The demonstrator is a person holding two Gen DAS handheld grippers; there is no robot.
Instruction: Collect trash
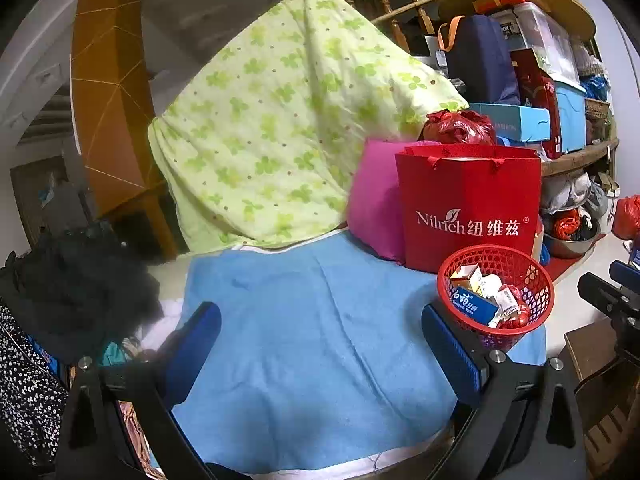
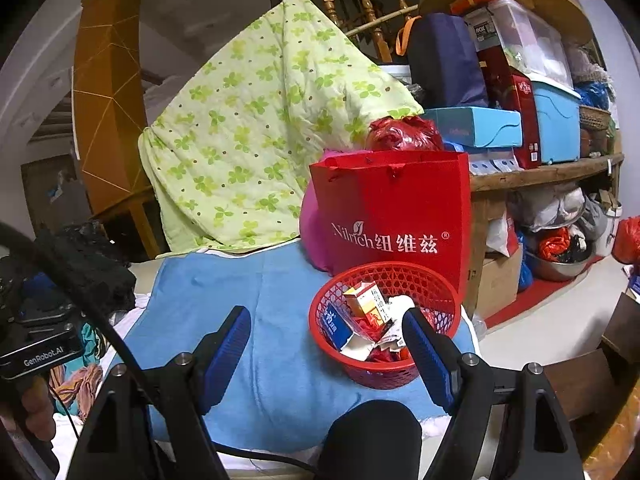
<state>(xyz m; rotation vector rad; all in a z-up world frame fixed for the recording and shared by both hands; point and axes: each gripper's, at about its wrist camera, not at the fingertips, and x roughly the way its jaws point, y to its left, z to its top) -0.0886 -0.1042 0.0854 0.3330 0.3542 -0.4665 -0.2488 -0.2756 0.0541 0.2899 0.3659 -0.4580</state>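
Both your grippers are spread wide, holding nothing. The basket (image 2: 386, 320) of trash sits on the blue towel (image 2: 256, 320), just ahead-right of your right gripper (image 2: 326, 340) and nearer it than your left gripper (image 1: 320, 336). Towel looks bare otherwise.

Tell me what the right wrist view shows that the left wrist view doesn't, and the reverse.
Only the right wrist view shows a dark rounded shape low in front, cardboard boxes under the shelf, and the left gripper's body marked GenRobot.AI at its left edge.

Only the left wrist view shows black-and-white spotted fabric at lower left.

Both show the red basket of small boxes and wrappers, the red Nilrich bag behind it, the blue towel, the green floral quilt, and open, empty fingers on the left gripper and right gripper.
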